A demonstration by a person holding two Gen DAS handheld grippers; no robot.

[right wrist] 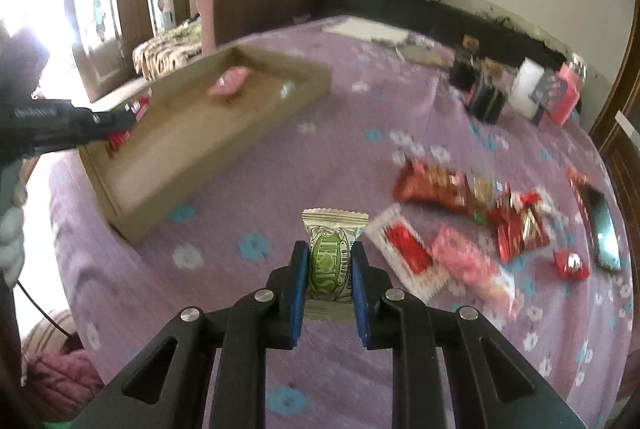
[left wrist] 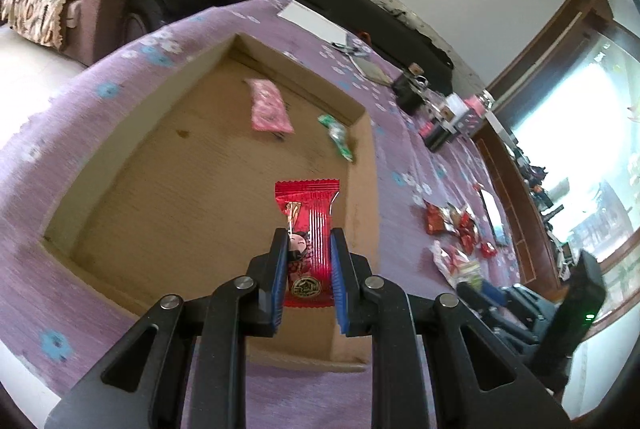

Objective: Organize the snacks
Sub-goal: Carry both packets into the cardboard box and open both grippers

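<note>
Left tool (left wrist: 309, 241) clamped on a red snack packet (left wrist: 310, 213), lower centre of frame, over the cardboard tray (left wrist: 132, 149). Right tool (right wrist: 331, 255) gripping a green-and-white snack packet (right wrist: 330, 261), lower centre, above the purple floral surface (right wrist: 320, 157); loose snack pile (right wrist: 480, 213) at right.

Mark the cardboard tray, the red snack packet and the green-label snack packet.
cardboard tray (left wrist: 136, 133), left wrist view, left inner wall.
red snack packet (left wrist: 310, 221), left wrist view, striped middle.
green-label snack packet (right wrist: 330, 261), right wrist view, green label.
</note>
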